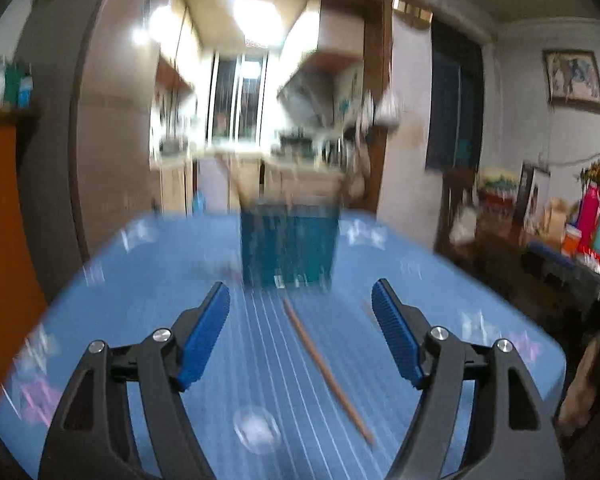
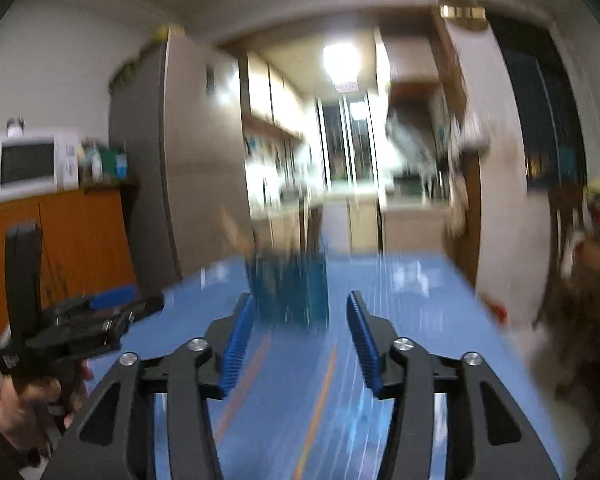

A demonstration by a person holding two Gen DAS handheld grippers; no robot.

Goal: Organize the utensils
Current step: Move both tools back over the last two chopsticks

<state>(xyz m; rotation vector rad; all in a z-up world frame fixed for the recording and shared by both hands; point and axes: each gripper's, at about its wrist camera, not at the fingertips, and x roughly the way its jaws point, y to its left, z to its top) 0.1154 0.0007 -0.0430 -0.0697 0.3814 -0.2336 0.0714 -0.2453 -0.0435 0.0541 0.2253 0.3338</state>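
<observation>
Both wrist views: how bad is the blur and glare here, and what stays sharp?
Left wrist view: holder smeared by motion, chopstick readable, ceiling light blown out, left gripper sharp. Right wrist view: heavier blur, holder and table streaked, right gripper crisp; fisheye bends edges.

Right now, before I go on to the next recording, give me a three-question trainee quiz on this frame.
1. True or false: the left gripper is shut on the chopstick.
2. The teal utensil holder stands: A) on the blue tablecloth, B) on the orange cabinet, C) inside the microwave.
3. How many orange-brown sticks does the right wrist view show lying ahead of the right gripper?

Key: 1 false, both grippers are open and empty; 2 A; 3 two, though blurred.
</observation>
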